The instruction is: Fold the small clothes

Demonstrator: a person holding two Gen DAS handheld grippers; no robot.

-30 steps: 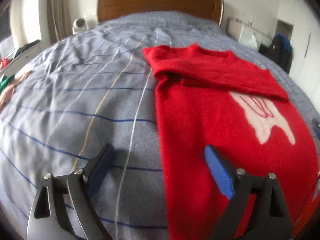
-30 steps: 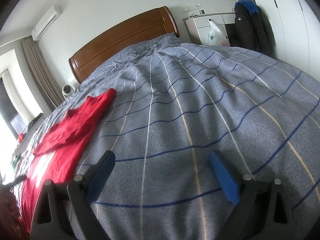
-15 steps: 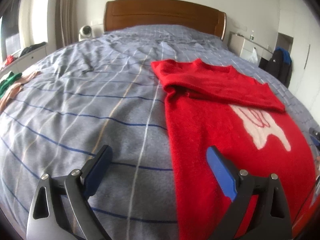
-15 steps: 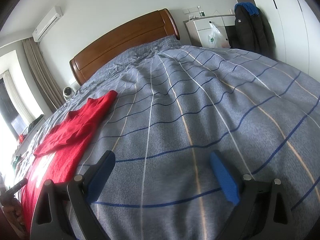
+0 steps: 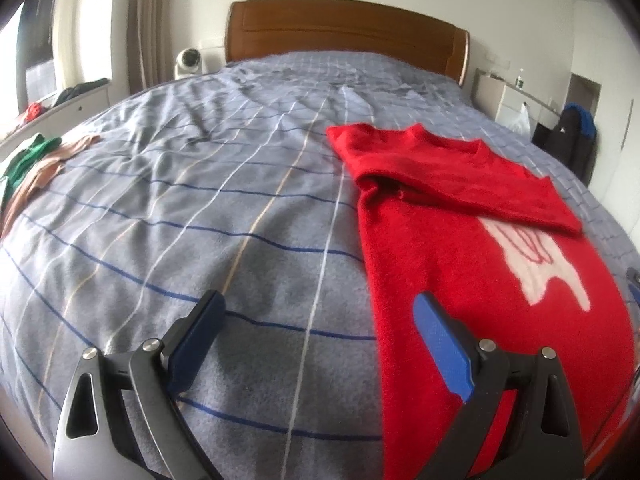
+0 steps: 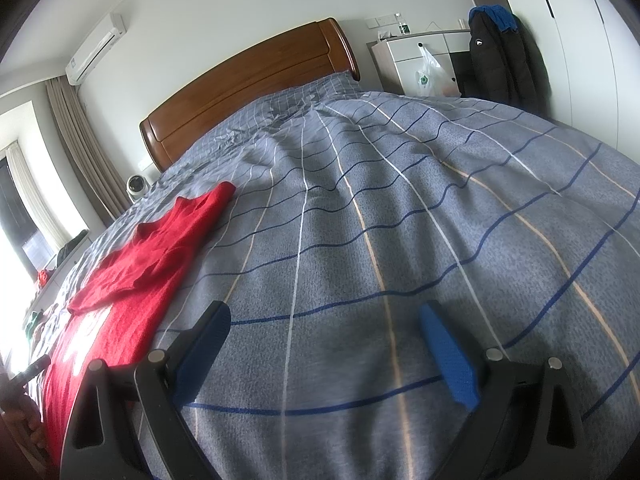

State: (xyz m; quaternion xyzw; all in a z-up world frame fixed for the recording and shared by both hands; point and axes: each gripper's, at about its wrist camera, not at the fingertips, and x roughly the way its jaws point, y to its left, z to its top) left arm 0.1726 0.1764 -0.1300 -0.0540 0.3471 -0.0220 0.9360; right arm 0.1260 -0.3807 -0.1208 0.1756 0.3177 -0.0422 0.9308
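Observation:
A red sweater (image 5: 472, 264) with a white pattern lies flat on the grey striped bedspread (image 5: 224, 208), one sleeve folded across its chest. My left gripper (image 5: 320, 312) is open and empty above the bedspread, its right finger over the sweater's left edge. In the right wrist view the sweater (image 6: 132, 264) lies at the far left. My right gripper (image 6: 324, 328) is open and empty over bare bedspread (image 6: 400, 220), to the right of the sweater.
A wooden headboard (image 5: 344, 32) stands at the far end. Green and tan clothes (image 5: 28, 168) lie at the bed's left edge. A white cabinet (image 6: 420, 60) and a dark jacket (image 6: 504, 56) stand by the right wall. A small fan (image 5: 188, 60) sits left of the headboard.
The left gripper has pulled back and tilted up, so the sweater sits farther right and the headboard lower in view. The right gripper has barely moved. Both stay open.

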